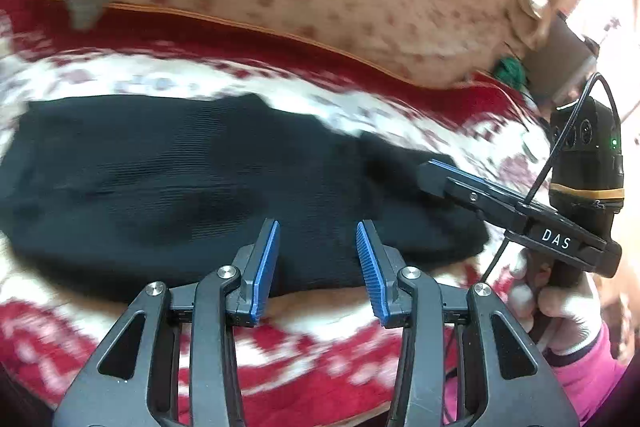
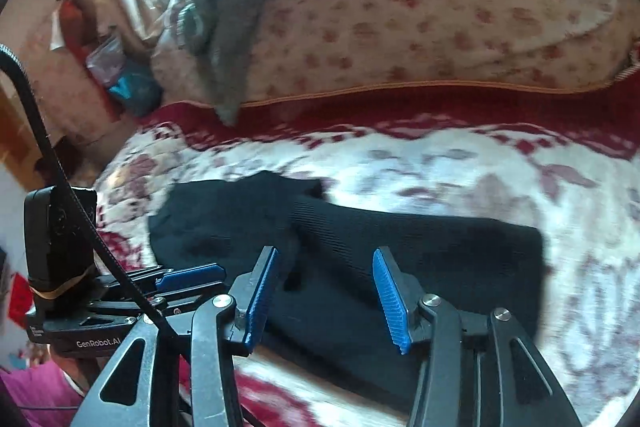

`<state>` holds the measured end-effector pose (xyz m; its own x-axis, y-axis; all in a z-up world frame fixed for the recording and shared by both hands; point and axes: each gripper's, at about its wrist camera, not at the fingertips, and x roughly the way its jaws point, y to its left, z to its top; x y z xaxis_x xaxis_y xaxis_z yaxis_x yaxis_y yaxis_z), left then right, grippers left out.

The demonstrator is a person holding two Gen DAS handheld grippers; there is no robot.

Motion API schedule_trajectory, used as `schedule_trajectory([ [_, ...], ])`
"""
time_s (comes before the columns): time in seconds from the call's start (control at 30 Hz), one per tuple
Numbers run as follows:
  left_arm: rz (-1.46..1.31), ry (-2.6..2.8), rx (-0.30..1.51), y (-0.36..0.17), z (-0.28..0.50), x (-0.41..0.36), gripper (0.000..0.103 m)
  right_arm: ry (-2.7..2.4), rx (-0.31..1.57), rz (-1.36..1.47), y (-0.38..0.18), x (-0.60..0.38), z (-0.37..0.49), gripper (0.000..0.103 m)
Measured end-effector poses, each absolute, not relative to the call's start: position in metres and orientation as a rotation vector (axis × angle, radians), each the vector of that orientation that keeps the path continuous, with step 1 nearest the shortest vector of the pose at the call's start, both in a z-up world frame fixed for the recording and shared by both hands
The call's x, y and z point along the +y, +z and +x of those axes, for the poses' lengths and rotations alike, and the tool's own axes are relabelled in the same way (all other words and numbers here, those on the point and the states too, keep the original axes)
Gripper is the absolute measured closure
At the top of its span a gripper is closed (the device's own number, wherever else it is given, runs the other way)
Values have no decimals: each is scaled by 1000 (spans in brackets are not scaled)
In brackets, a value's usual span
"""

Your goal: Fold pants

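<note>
On the red-and-white blanket (image 2: 440, 163) lies one pair of black pants (image 2: 400, 239), ribbed, folded into a flat bundle. Two grippers hover over it: left gripper (image 1: 317, 267) and right gripper (image 2: 326, 297), both part-open and empty.

A bed (image 2: 460, 163) covered by a red-and-white floral blanket carries the things. Black pants (image 1: 180, 187) lie folded on it. A beige flowered quilt (image 2: 440, 7) is heaped behind.

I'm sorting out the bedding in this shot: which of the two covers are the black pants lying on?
The black pants lie on the red-and-white blanket, the nearer cover. The beige floral quilt lies behind it, past its orange piped edge.
</note>
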<state>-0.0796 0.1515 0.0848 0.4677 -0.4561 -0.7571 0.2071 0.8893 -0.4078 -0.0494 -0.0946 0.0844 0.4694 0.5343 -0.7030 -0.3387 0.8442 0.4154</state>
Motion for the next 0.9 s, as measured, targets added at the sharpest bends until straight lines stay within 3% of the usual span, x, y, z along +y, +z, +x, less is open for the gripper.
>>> schedule_trajectory([
  [0.33,-488,-140,1012,69,-102,267,64,767,1019,234,73,11,1,54],
  [0.63,-710,20,951,52,-107,323,58,911,1085,54,61,123,58,53],
  [0.67,-724,29,946,50,-107,325,53,928,1091,39,58,134,64,52],
  [0.73,-749,43,941,46,-105,328,47,944,1096,4,53,152,73,41],
  [0.9,-748,67,963,33,-95,324,47,1005,1134,-165,36,200,86,38],
])
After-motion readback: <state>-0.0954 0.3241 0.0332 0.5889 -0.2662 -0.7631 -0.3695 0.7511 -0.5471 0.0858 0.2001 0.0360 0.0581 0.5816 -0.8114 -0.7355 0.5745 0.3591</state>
